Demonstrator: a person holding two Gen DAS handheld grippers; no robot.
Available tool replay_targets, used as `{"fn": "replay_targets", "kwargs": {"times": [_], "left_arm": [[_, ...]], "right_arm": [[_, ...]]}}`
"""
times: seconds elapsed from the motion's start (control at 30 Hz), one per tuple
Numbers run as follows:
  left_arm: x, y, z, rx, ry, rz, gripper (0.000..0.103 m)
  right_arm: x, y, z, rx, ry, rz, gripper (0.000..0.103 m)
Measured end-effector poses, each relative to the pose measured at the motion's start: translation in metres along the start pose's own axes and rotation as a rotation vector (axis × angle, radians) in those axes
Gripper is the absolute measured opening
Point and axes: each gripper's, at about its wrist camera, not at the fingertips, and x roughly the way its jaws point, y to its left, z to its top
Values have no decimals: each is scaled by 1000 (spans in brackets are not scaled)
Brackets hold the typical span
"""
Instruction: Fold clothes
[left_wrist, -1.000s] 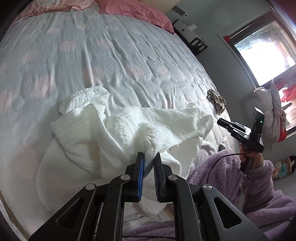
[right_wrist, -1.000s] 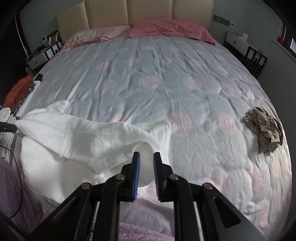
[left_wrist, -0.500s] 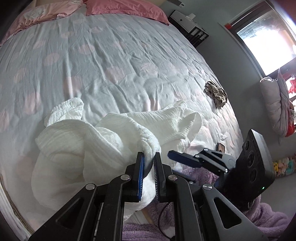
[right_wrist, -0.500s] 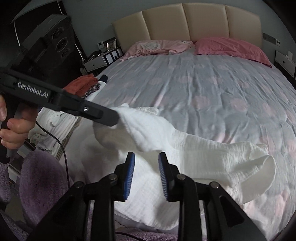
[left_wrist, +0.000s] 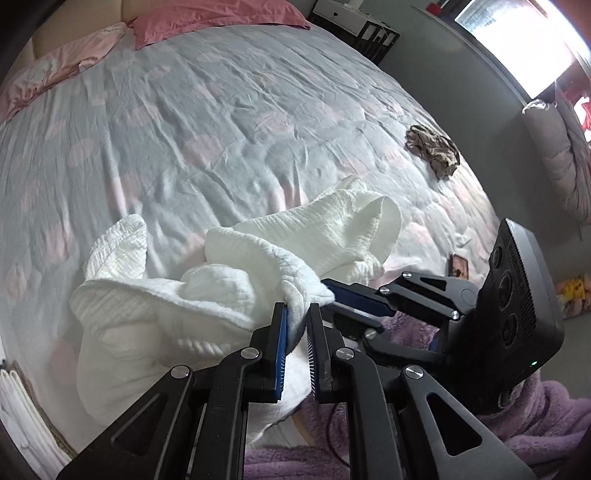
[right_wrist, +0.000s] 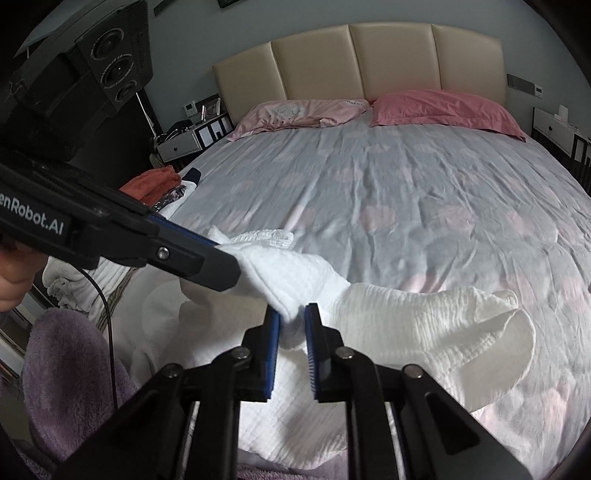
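Cloth and matt plastic

White garment (right_wrist: 406, 317): crinkled, ribbed cloth. Bedspread (right_wrist: 406, 192): smooth, wrinkled cotton. Left tongs (left_wrist: 295, 317): matt black plastic, ribbed blue pads.

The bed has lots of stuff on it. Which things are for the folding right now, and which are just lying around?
For the folding:
white garment
left gripper, shut on its edge
right gripper, open around the same edge

Just lying around:
brown crumpled cloth
pink pillows
orange clothes beside the bed
bedspread, only the work surface
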Motion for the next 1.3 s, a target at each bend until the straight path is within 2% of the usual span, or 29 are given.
{"fn": "replay_targets", "kwargs": {"times": [0.03,0.1,0.17,0.23,0.33,0.43,0.53,0.73,0.9,0.97,1.13,1.3], "left_arm": [[2,0,-3,18,8,20,13],[4,2,-9,45,15,73,25],[3,2,-15,76,13,131,32],[1,2,-19,118,2,194,32],[-2,-5,-25,203,-15,274,32],[-2,-20,-31,341,-41,362,32],[2,-34,-33,480,-43,408,32],[7,-57,-27,712,-15,404,35],[20,-84,-23,904,32,426,49],[26,-90,-20,946,59,407,52],[41,-104,-12,1053,127,360,53],[46,-105,1,1008,146,271,53]], "right_arm": [[1,0,-2,-3,10,1,9],[5,1,-5,-7,41,-4,9],[10,-1,-11,1,77,-4,8],[14,-3,-16,11,111,0,8],[14,-5,-22,29,117,22,8],[8,-7,-23,36,95,37,8],[2,-9,-24,47,71,54,8],[-6,-14,-24,70,41,89,8],[-8,-15,-24,72,32,100,8],[-10,-16,-24,76,23,105,8],[-16,-23,-25,101,-9,134,8],[-19,-37,-28,170,-22,160,8]]}}
